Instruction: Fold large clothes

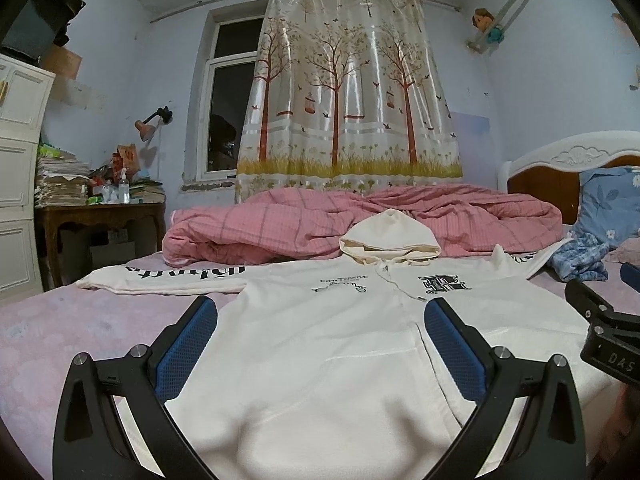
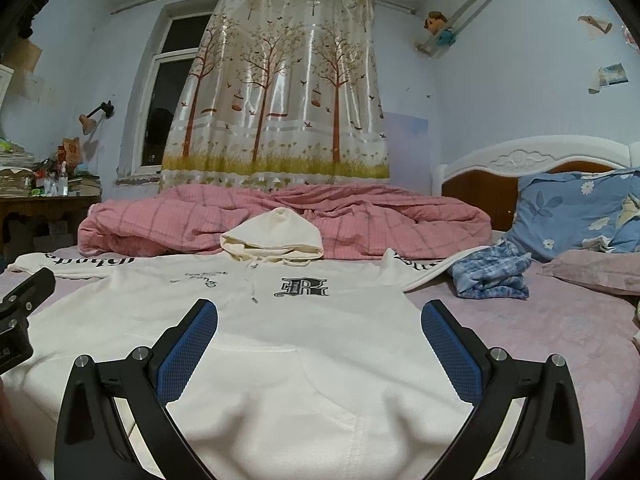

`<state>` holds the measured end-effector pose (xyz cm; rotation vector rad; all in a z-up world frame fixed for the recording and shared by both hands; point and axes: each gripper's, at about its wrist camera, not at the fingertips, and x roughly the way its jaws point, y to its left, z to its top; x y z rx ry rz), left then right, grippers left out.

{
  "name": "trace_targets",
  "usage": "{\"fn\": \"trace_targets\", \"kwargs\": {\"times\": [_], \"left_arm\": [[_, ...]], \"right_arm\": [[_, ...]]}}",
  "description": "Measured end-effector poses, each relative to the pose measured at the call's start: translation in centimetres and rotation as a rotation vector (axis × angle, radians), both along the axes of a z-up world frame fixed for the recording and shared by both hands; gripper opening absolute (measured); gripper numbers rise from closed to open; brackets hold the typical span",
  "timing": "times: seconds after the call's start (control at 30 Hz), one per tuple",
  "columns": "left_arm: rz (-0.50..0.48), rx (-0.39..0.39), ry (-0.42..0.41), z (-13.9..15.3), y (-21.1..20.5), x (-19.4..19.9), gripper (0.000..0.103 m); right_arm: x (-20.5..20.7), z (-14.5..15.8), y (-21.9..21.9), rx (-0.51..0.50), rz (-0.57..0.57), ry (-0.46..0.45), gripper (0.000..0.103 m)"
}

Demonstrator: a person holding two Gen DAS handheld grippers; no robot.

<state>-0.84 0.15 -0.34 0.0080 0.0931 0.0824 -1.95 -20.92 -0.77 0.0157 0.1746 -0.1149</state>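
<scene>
Both the left gripper (image 1: 320,320) and right gripper (image 2: 319,322) gape wide above the soft, probably thick hoodie (image 2: 280,320); pinch its far sleeves.

The hoodie (image 1: 320,340) lies on the bed (image 1: 60,328), quilt (image 1: 280,228) behind it.

Bedroom clutter around the bed

A rumpled pink quilt (image 1: 360,220) lies along the bed's (image 1: 60,328) far edge, under a tree-print curtain (image 1: 348,88); a blue floral pillow (image 2: 576,208) leans on the headboard (image 2: 528,156), blue checked cloth (image 2: 492,272) beside it.
</scene>
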Motion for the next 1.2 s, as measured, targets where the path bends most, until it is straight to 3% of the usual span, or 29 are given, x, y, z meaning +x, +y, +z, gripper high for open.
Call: {"fn": "trace_targets", "kwargs": {"times": [0.17,0.2,0.3,0.47,0.7,1.2], "left_arm": [[0.000,0.001,0.001,0.0,-0.1,0.0,0.103],[0.001,0.000,-0.001,0.0,-0.1,-0.1,0.103],[0.001,-0.003,-0.008,0.2,0.0,-0.1,0.103],[0.003,0.004,0.004,0.2,-0.2,-0.1,0.103],[0.003,0.006,0.005,0.3,-0.3,0.0,0.103],[0.008,0.017,-0.008,0.1,-0.3,-0.1,0.103]], "right_arm": [[0.4,0.0,0.0,0.015,-0.004,0.017,0.103],[0.4,0.0,0.3,-0.019,-0.004,0.068,0.103],[0.8,0.0,0.2,-0.017,-0.005,0.103,0.103],[1.0,0.0,-0.5,0.036,-0.001,0.075,0.103],[1.4,-0.3,-0.1,-0.023,-0.003,0.060,0.103],[1.8,-0.3,-0.6,-0.001,-0.004,0.069,0.103]]}}
